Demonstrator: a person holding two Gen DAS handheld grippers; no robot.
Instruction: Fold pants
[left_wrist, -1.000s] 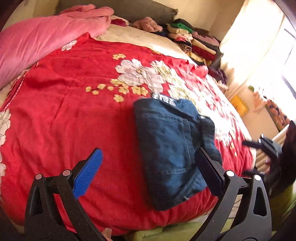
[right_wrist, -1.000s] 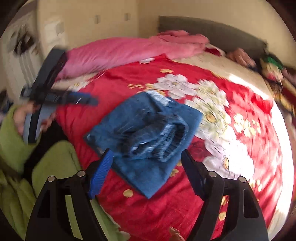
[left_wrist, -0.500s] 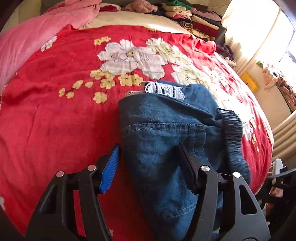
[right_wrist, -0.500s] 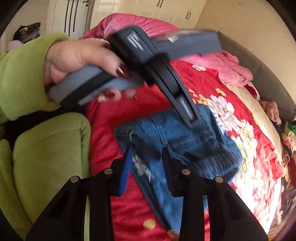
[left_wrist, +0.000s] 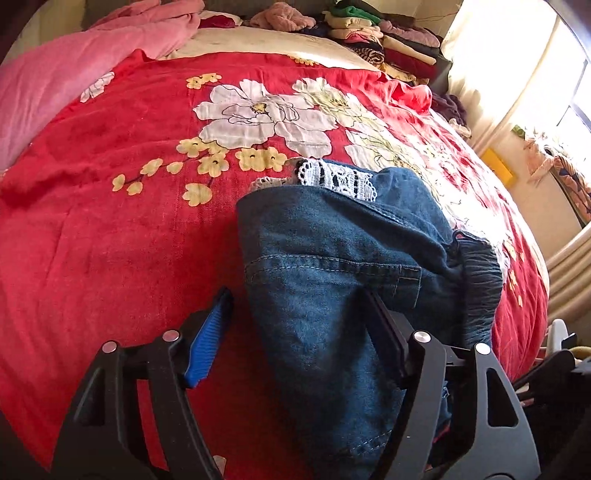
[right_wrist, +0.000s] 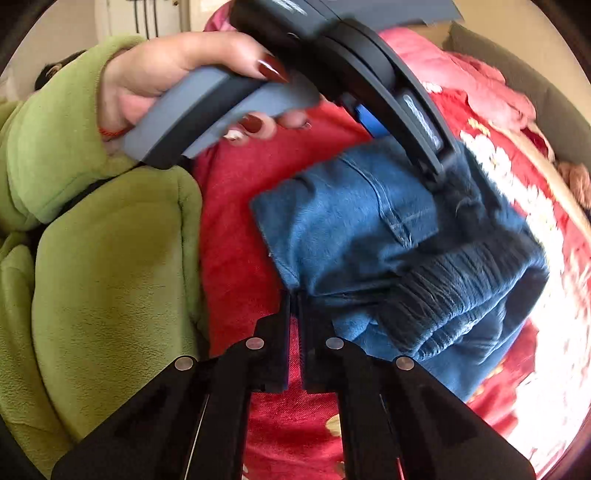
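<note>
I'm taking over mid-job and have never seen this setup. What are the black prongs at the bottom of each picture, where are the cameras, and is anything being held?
No robot arm here: a person holds a hand-squeezed gripper in each hand, each with a camera looking along its fingers. The prongs are those fingers.

In the left view, the left gripper is open, straddling the edge of the folded jeans on the red bedspread. White lace peeks from the far end.

In the right view, the right gripper is nearly closed at the jeans' near corner; whether it pinches cloth is unclear. The person's hand, in a green sleeve, holds the left gripper above.
</note>
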